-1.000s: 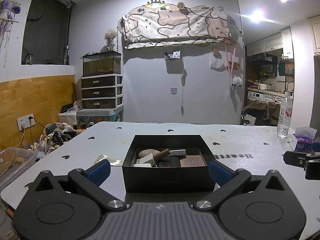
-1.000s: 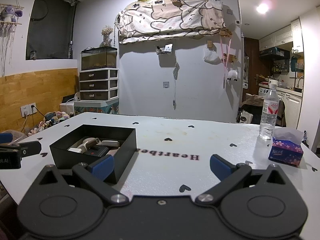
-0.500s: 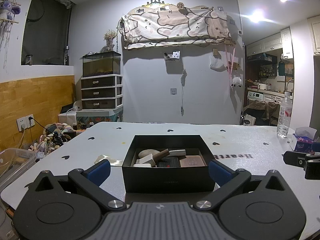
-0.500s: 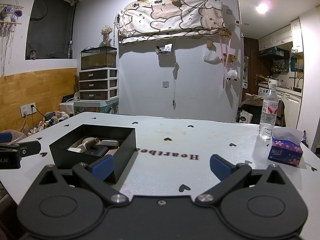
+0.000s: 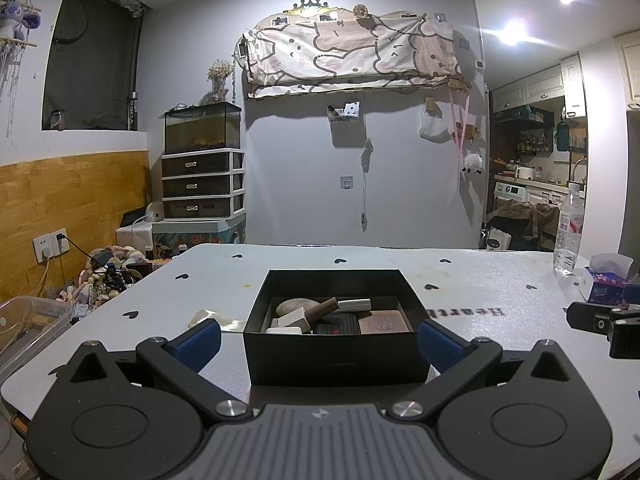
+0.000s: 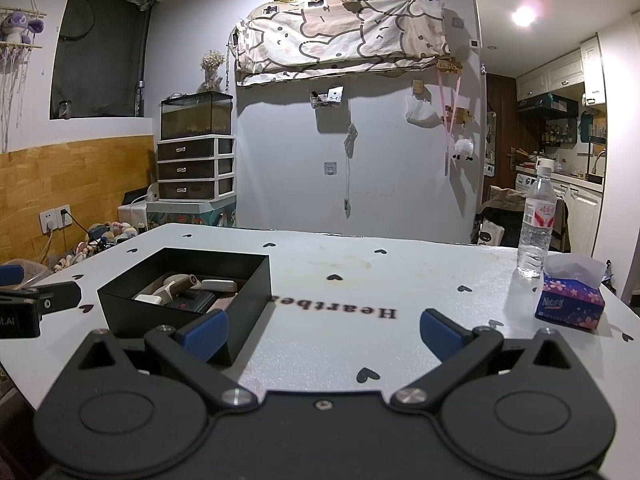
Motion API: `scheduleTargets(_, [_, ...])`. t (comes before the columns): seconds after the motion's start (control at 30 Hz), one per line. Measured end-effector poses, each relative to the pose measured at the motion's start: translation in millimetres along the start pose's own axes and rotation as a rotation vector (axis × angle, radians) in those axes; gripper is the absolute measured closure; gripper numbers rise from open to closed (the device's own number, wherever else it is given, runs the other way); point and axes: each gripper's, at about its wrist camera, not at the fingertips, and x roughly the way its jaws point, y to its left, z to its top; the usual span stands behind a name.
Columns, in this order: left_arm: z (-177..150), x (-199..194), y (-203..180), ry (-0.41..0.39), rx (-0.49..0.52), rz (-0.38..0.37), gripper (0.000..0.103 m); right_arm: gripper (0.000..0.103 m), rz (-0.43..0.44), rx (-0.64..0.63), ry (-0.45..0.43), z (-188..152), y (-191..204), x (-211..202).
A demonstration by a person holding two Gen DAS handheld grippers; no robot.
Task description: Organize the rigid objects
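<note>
A black open box [image 5: 335, 354] stands on the white table [image 5: 480, 280], holding several small rigid items: a pale stone, white blocks, a brown stick, a black device and a brown square block [image 5: 384, 321]. My left gripper [image 5: 319, 338] is open and empty, its blue fingertips on either side of the box's near wall. A pale shell-like piece [image 5: 208, 316] lies on the table left of the box. My right gripper [image 6: 323, 330] is open and empty, to the right of the box [image 6: 192, 292], over bare table.
A water bottle [image 6: 534, 232] and a tissue box [image 6: 570, 304] stand at the table's right side. The table's near edge is just below both grippers. A clear bin [image 5: 28, 320] sits off the left edge.
</note>
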Motion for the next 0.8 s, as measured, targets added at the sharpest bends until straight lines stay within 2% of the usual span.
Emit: scheduleTargets(0.8, [0.2, -0.9, -1.8, 0.001, -0.002, 0.001, 0.0, 0.0, -0.001, 0.001, 0.003, 0.0, -1.2, -0.1])
